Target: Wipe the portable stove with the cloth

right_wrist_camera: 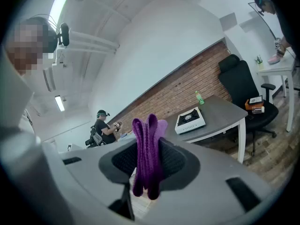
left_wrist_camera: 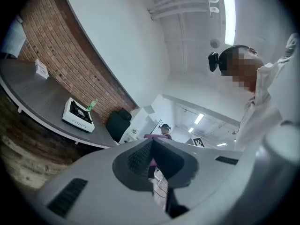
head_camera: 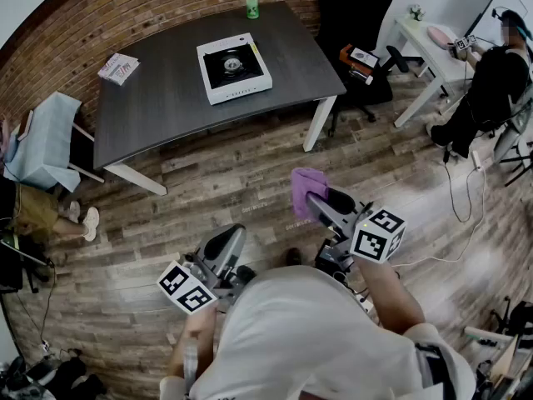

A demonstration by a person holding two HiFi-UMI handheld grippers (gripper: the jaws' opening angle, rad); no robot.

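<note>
Both grippers are seen closed: the right gripper (right_wrist_camera: 149, 162) is clamped on a folded purple cloth (right_wrist_camera: 149, 128), which is held upright with its top poking above the jaws, while the left gripper (left_wrist_camera: 152, 148) is kept beside it with its jaws pressed together on nothing. Farther out, across the wooden floor (head_camera: 241, 173), the white portable stove (head_camera: 234, 67) is found on the dark table (head_camera: 158, 107), well apart from both grippers, with a green bottle (head_camera: 251, 2) standing behind it and a booklet (head_camera: 119, 68) lying towards the left end.
</note>
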